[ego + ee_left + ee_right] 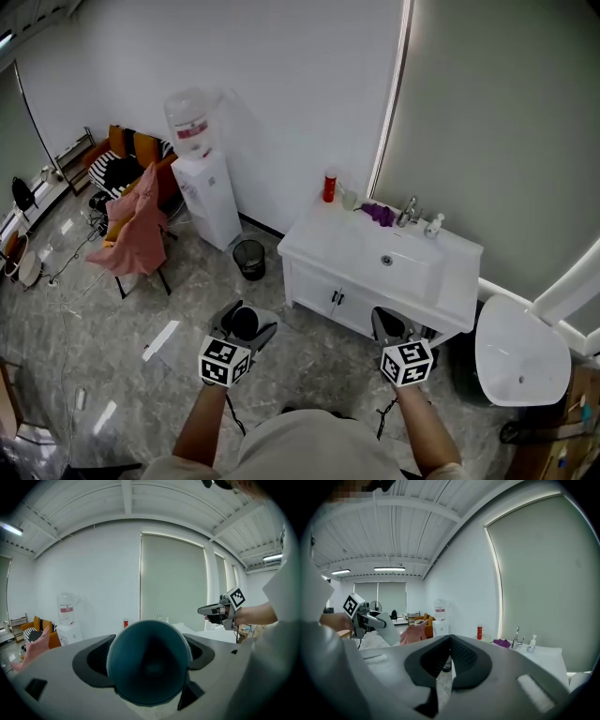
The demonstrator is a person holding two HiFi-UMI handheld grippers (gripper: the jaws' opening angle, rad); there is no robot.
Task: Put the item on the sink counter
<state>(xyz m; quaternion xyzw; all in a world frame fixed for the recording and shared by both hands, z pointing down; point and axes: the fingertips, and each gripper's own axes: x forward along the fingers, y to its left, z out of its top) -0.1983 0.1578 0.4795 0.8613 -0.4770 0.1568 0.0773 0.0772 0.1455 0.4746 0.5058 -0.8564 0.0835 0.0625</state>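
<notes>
A dark teal round cup (pixel 149 663) sits between the jaws of my left gripper (pixel 243 317), whose pads press on its sides; in the head view the cup (pixel 245 324) shows as a dark disc low over the floor. My right gripper (pixel 385 322) is shut with nothing in it, its tips meeting in the right gripper view (pixel 450 638). Both grippers hang in front of the white sink counter (pixel 323 240), which stands against the wall with a basin (pixel 394 265) and a faucet (pixel 408 212). The counter (pixel 546 654) also shows at the right of the right gripper view.
On the counter stand a red bottle (pixel 329 186), a purple cloth (pixel 379 214) and a small soap bottle (pixel 434 225). A water dispenser (pixel 204 192), a black bin (pixel 249 259) and a chair with pink cloth (pixel 136 225) stand to the left. A white toilet (pixel 520 361) is at the right.
</notes>
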